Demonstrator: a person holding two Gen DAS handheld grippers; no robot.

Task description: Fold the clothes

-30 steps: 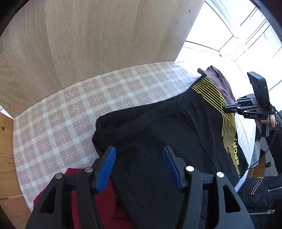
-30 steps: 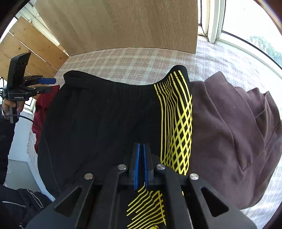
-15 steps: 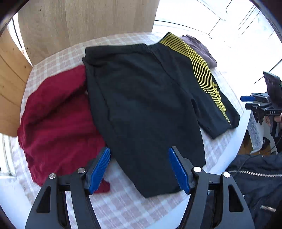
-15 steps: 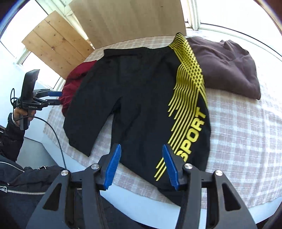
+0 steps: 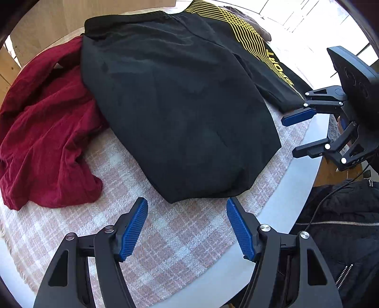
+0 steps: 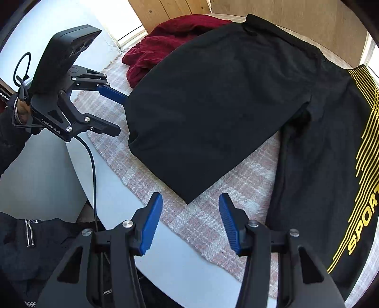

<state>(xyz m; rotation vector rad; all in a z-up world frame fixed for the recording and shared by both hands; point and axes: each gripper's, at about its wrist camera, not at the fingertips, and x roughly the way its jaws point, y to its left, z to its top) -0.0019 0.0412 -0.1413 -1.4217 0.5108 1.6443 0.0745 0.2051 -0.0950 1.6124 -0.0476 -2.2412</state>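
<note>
shorts (image 5: 180, 106): waistband cut by top edge | red garment (image 5: 45, 132): partly under shorts | brown garment (image 5: 258, 28): mostly hidden

Black shorts (image 5: 180, 106) smooth matt synthetic cloth; red garment (image 5: 45, 132) crinkled cloth; plaid tablecloth (image 5: 170, 239) coarse weave; worktop (image 6: 180, 265) smooth; tool pads (image 5: 133, 228) ribbed plastic.

A pink-and-white checked cloth (image 5: 180, 227) covers the round white desk (image 5: 279, 206); wooden panelling (image 6: 296, 26) stands behind its far edge.

I was working in a home. A checked tablecloth (image 5: 180, 239) covered a round table (image 6: 113, 196), with wood panelling (image 6: 296, 21) and bright windows (image 5: 305, 21) behind.
</note>
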